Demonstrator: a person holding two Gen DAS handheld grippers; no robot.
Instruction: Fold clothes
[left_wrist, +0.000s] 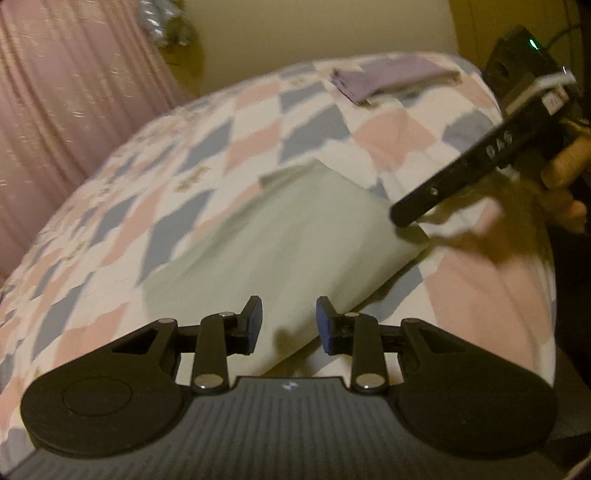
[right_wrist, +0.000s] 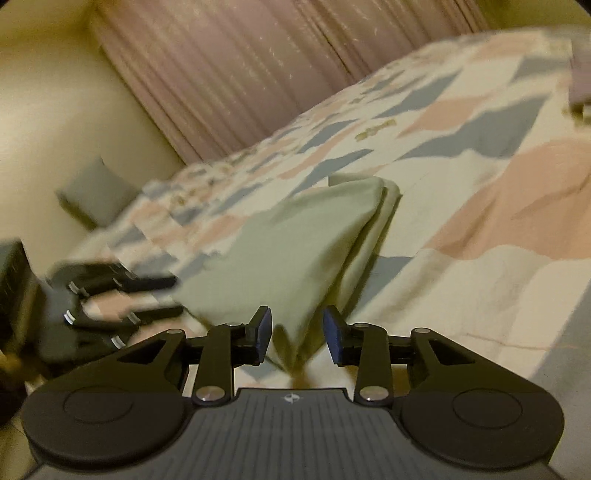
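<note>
A: Logging the left gripper (left_wrist: 289, 321) first. I am seeing its jaws standing apart with nothing between the blue pads (left_wrist: 255, 326); it is hovering over the near corner of the pale green folded garment (left_wrist: 280, 251).

B: And where is the garment lying?

A: It is lying flat on the bed, on the checked quilt (left_wrist: 229, 147) of pink, blue-grey and white. In the right wrist view its stacked edges are showing as layers along one side.

B: Right gripper?

A: I am seeing the right gripper (right_wrist: 297, 334) spread as well, empty, pointing at the garment's near corner. From the left view its black fingers (left_wrist: 424, 206) are reaching down at the far-right corner of the cloth; whether they are touching it I cannot tell, the frame is blurring. A hand (left_wrist: 565, 177) is gripping its handle.

B: Anything else?

A: A purple folded item (left_wrist: 388, 79) is sitting farther up the quilt, well apart. Pink curtains (right_wrist: 240, 74) are hanging behind the bed.
</note>
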